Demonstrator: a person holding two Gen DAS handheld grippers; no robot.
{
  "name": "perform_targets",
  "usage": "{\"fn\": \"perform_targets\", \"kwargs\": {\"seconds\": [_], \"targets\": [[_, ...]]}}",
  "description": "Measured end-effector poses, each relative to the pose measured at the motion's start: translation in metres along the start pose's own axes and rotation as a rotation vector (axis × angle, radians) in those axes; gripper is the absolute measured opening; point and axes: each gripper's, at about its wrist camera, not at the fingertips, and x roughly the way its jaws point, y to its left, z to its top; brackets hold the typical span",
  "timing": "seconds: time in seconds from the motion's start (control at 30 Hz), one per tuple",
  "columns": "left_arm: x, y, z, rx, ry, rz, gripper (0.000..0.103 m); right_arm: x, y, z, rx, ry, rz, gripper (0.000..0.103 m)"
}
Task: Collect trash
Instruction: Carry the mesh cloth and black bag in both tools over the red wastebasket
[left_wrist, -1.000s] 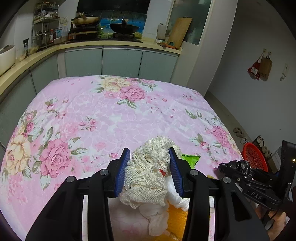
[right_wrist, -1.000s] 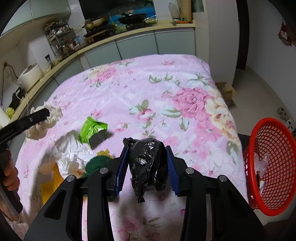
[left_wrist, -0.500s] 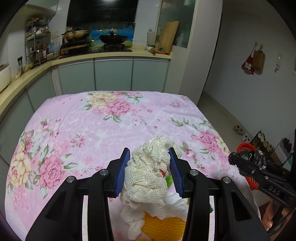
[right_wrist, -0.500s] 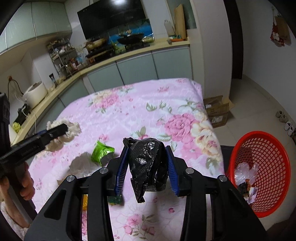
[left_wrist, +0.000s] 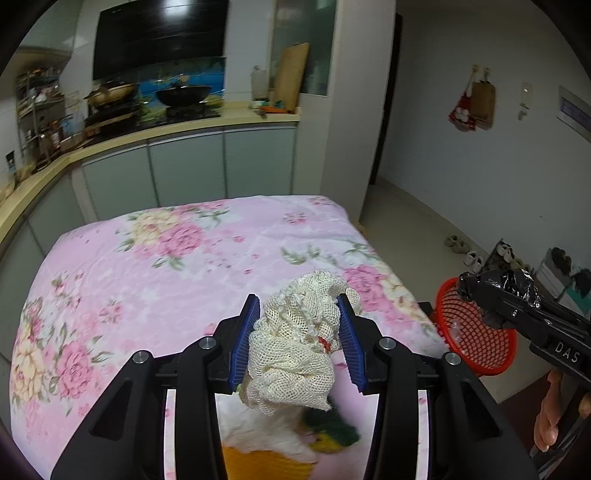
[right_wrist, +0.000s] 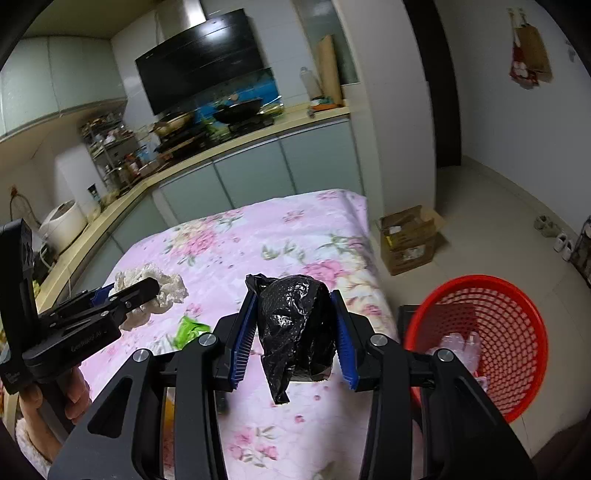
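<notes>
My left gripper is shut on a cream mesh net and holds it above the table with the pink floral cloth; it also shows in the right wrist view. My right gripper is shut on a crumpled black plastic bag, held above the table's right edge; it also shows in the left wrist view. A red mesh basket stands on the floor to the right, with clear plastic inside. Under the net lie white paper, an orange piece and a green scrap.
A green wrapper lies on the cloth. A cardboard box stands on the floor by the table's far right corner. Shoes line the right wall. A kitchen counter with pans runs behind the table.
Both grippers have risen and pulled back with their loads. The table looks farther away, and the red basket shows more fully at the right.
</notes>
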Motion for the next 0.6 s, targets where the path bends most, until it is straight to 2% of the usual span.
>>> {"fn": "perform_targets", "kwargs": {"seconds": [0.6], "targets": [[0.029, -0.090, 0.012, 0.124, 0.023, -0.154, 0.041, -0.046, -0.072, 0.000, 0.128, -0.070, -0.134, 0.038]]}}
